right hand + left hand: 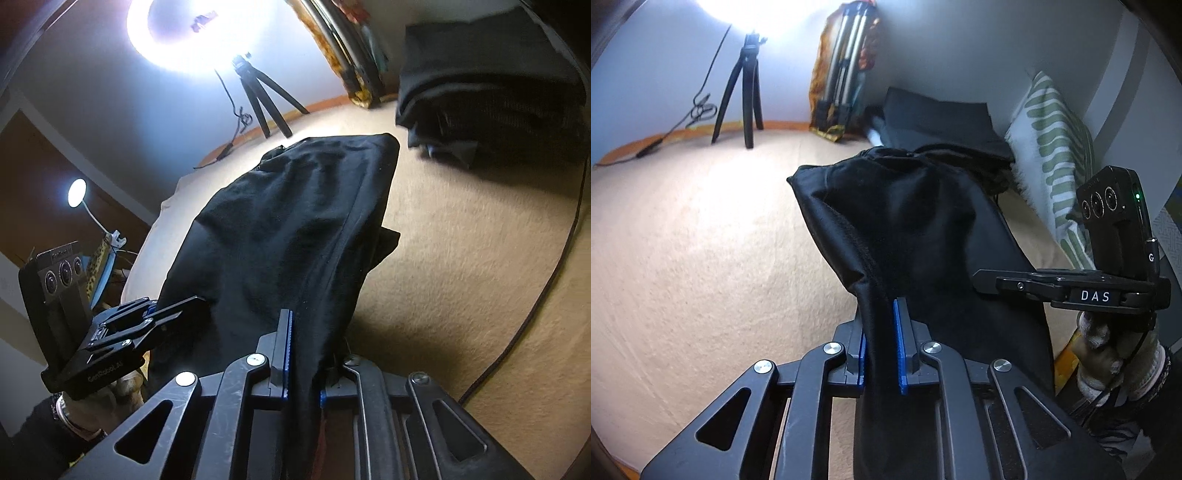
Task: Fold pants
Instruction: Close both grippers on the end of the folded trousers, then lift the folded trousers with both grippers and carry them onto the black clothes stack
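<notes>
Nearest the lens, the left gripper (pixel 882 343) has its blue-padded fingers (pixel 898 343) pinching a bunched edge of the black pants (pixel 916 229), and the right gripper (pixel 303 354) is clamped the same way on another part of that near edge, the cloth gathered tight between its pads. From these two holds the pants slope away and down to the beige bedspread (pixel 701 229), where their far end rests; the near end is off the surface. Judging by this, the fold is at an early stage: the garment lies roughly lengthwise, gripped at one end, and carrying that end over the far part is not yet done. Both grippers point downward at a slant, side by side, each held by a gloved hand (pixel 1108 354). Beyond the pants sits a stack of dark folded clothes (pixel 491 88), and further off a small tripod (pixel 742 96) stands at the bedspread's far edge.
</notes>
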Available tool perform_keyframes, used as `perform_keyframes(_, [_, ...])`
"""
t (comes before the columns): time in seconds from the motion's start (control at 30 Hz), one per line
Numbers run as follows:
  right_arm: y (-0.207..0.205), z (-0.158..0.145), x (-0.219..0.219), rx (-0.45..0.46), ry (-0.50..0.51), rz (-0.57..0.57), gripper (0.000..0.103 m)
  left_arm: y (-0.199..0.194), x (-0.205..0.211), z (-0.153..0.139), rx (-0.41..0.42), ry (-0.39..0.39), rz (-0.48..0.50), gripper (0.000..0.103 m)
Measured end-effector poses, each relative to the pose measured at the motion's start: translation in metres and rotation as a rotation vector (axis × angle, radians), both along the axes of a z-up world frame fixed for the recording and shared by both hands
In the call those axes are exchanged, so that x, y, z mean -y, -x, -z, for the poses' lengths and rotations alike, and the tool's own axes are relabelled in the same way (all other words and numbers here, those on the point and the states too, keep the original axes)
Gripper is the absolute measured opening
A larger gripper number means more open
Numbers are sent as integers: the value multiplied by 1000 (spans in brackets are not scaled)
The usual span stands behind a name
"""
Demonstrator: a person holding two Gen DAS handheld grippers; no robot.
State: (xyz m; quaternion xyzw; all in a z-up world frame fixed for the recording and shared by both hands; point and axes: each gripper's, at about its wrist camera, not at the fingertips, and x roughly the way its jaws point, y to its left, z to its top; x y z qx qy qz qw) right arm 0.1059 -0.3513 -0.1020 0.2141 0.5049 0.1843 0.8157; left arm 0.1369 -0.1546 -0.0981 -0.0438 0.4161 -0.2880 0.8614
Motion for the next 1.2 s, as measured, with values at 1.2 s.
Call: perform_keyframes(1.2, [-10,-116,92,246,140,176,5,-69,113,-105,249,90,135,9])
